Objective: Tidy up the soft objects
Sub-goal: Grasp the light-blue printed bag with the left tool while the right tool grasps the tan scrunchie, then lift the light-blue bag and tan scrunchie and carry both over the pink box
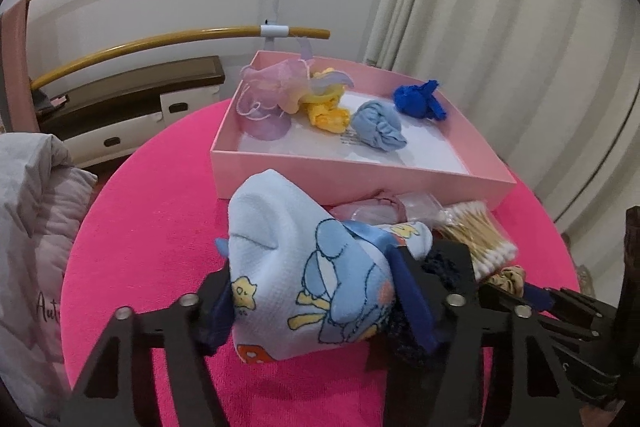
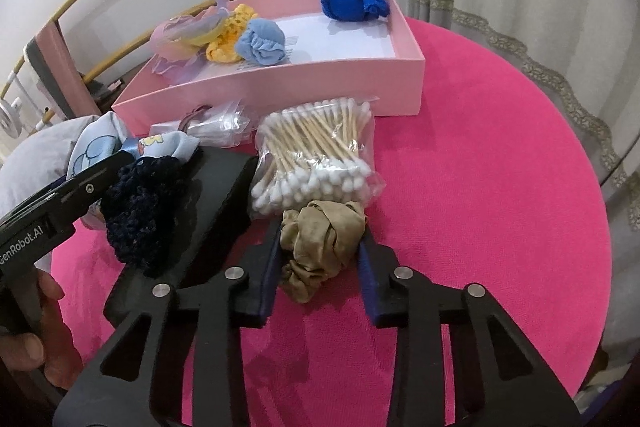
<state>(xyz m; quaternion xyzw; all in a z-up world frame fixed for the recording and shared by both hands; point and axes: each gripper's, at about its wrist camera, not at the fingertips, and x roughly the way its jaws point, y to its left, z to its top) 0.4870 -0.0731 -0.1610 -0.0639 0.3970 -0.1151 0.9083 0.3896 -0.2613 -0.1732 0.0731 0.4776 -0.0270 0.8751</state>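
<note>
My left gripper (image 1: 316, 291) is shut on a pale blue cloth with a cartoon print (image 1: 304, 267), which bulges up between its blue pads above the pink table cover. A dark navy crochet piece (image 2: 140, 211) lies against that gripper's right finger. In the right wrist view my right gripper (image 2: 320, 263) is shut on a tan scrunchie (image 2: 324, 239) resting on the table. Behind both stands the pink box (image 1: 360, 187), holding a purple sheer piece (image 1: 272, 95), a yellow crochet piece (image 1: 326, 113), a light blue bundle (image 1: 378, 127) and a royal blue bundle (image 1: 420, 99).
A clear bag of cotton swabs (image 2: 316, 155) and a small clear packet with a hair tie (image 2: 216, 123) lie between the box and the grippers. A grey padded bag (image 1: 28, 219) sits left of the table. Curtains hang on the right. A hand (image 2: 40, 307) holds the left gripper.
</note>
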